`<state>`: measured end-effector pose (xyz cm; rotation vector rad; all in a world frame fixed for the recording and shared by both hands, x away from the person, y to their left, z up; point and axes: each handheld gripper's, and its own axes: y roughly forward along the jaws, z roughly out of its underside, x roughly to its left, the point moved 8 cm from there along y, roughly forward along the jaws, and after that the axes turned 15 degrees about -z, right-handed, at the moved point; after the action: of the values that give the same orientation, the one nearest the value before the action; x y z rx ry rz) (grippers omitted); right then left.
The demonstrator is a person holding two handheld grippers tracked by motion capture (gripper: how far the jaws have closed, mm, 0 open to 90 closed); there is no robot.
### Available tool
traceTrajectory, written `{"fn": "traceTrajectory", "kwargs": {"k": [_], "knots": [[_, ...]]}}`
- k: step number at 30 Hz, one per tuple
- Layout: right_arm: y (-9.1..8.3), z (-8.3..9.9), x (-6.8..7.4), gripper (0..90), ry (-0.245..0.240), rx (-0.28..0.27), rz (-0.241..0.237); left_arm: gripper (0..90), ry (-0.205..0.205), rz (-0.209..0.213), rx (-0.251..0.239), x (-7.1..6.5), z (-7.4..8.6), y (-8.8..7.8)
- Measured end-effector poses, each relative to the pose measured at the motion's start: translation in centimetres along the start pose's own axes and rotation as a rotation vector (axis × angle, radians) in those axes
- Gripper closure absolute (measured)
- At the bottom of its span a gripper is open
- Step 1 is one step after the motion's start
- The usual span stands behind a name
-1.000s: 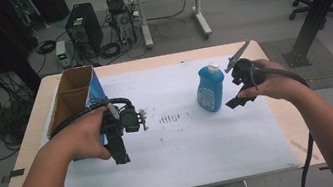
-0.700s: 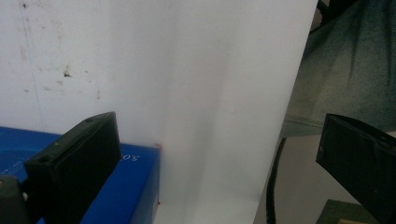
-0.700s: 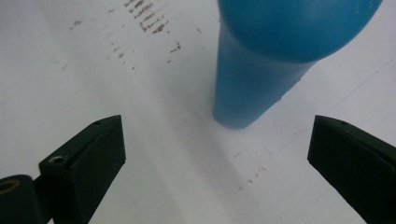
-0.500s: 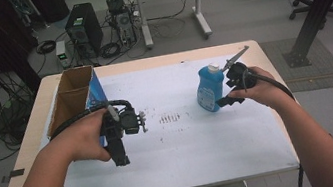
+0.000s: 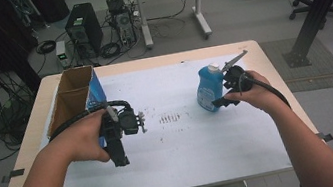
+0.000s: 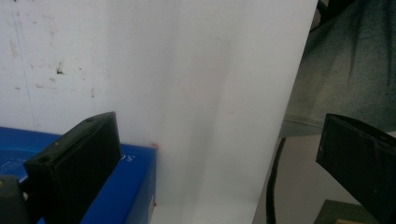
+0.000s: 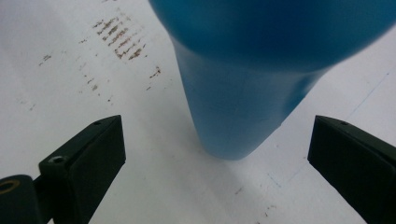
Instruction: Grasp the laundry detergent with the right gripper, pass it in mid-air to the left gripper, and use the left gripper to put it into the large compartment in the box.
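Note:
A blue bottle [image 5: 207, 90] with a white cap stands upright on the white sheet [image 5: 188, 145], right of the middle. My right gripper [image 5: 222, 95] is close against its right side, jaws open. In the right gripper view the bottle [image 7: 238, 107] stands just ahead, between the two spread jaws of the right gripper [image 7: 217, 140], and neither jaw touches it. My left gripper [image 5: 118, 147] hovers over the sheet's left part, next to the box. Its own view shows the left gripper [image 6: 215, 140] open with nothing between the jaws.
An open cardboard box [image 5: 72, 94] with a blue side stands at the table's left edge; its blue side [image 6: 126, 186] is near the left jaw. Brown smudges [image 5: 169, 119] mark the sheet's middle. The table edge [image 5: 285, 90] runs just right of the right hand.
My right gripper has moved left and closed in on the bottle, now sitting right against it. The left gripper has stayed where it was.

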<state>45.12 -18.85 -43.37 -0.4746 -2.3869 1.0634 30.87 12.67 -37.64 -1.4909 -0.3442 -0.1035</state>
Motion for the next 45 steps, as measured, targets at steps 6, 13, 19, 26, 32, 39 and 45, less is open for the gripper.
{"fn": "traceTrajectory", "kwargs": {"k": [6,13,19,26,32,39,45], "knots": [[0.7,0.1,-0.5,4.0,0.005,-0.046,0.02,0.2,0.0,-0.009,-0.009,0.0,-0.2,-0.2],[1.7,0.1,-1.0,3.7,0.018,-0.092,0.025,0.2,-0.004,-0.007,-0.011,-0.2,-0.1,-0.2],[1.9,-0.1,-1.1,3.4,0.007,-0.151,0.04,0.2,-0.009,-0.008,-0.008,-0.3,0.1,-0.3],[1.9,-0.4,-1.5,2.4,0.004,-0.217,0.078,0.2,-0.011,-0.01,-0.007,-0.3,0.2,-0.4],[2.4,-0.5,-1.6,2.1,0.008,-0.257,0.074,0.2,-0.003,-0.018,-0.034,-0.6,-0.3,-1.1],[2.7,-0.7,-1.6,1.8,0.003,-0.293,0.087,0.2,0.001,-0.02,-0.036,-0.7,-0.3,-1.3],[2.6,-0.9,-1.6,1.6,-0.012,-0.321,0.108,0.2,0.004,-0.02,-0.037,-0.8,-0.4,-1.2]]}}
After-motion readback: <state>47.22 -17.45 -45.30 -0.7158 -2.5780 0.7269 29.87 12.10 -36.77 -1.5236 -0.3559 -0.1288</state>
